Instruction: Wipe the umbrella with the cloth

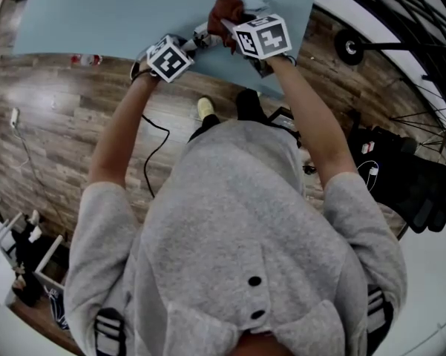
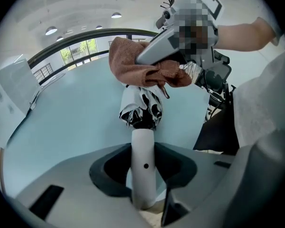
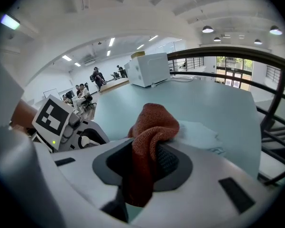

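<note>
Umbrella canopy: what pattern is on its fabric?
Black-and-white blotches on the umbrella canopy; left gripper view.

no readable text anywhere

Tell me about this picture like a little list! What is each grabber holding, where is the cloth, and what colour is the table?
Left gripper: jaws shut on the umbrella's white handle
Right gripper: jaws shut on the cloth
Umbrella: folded, black and white, held over the table
Cloth: reddish brown, bunched, lying over the far end of the umbrella
Table: light blue
Wiping: cloth and umbrella are together, so it looks under way
</note>
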{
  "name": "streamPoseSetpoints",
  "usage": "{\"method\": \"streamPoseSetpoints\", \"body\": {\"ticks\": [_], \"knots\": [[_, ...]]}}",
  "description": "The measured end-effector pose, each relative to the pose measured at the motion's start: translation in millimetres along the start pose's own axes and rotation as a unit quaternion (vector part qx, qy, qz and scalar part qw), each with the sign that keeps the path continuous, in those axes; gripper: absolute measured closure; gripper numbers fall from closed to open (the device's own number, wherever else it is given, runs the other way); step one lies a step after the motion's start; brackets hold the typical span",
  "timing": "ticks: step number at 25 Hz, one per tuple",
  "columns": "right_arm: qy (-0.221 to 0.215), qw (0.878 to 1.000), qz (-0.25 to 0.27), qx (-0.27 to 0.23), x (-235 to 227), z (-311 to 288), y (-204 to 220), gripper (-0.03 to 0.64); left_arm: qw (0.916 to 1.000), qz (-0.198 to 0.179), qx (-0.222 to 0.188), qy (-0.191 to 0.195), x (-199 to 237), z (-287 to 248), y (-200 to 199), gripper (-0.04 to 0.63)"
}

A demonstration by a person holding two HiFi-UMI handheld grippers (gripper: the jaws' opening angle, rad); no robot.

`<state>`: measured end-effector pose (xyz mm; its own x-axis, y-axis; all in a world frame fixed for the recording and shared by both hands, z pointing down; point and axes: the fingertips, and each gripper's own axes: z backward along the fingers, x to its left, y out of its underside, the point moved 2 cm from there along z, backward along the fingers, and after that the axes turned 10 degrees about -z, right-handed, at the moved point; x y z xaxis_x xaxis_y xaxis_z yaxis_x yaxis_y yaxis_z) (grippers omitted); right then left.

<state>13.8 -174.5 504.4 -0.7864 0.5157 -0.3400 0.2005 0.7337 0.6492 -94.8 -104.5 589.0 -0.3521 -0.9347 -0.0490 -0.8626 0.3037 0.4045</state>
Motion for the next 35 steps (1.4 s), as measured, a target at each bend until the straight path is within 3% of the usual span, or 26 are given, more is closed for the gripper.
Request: {"method": "streamPoseSetpoints", "body": {"ticks": [14, 27, 31, 35], "knots": [[0.025, 0.998, 0.049, 0.016, -39, 21, -10, 0.511, 0.9998, 0.002, 0.021, -0.003, 3, 0, 1, 0.439], [0.103, 0.992, 0.058, 0.036, -123, 40, -24, 0.512, 0.9997, 0.003, 0.023, 0.002, 2, -4, -2, 0.439], [0.129, 0.987, 0.082, 0.05, -142, 42, -27, 0.512, 0.9997, 0.004, 0.023, 0.003, 2, -4, -1, 0.439], [0.171, 0.974, 0.125, 0.079, -168, 44, -27, 0.512, 0.9997, 0.002, 0.025, 0.002, 1, -3, 0, 0.439]]}}
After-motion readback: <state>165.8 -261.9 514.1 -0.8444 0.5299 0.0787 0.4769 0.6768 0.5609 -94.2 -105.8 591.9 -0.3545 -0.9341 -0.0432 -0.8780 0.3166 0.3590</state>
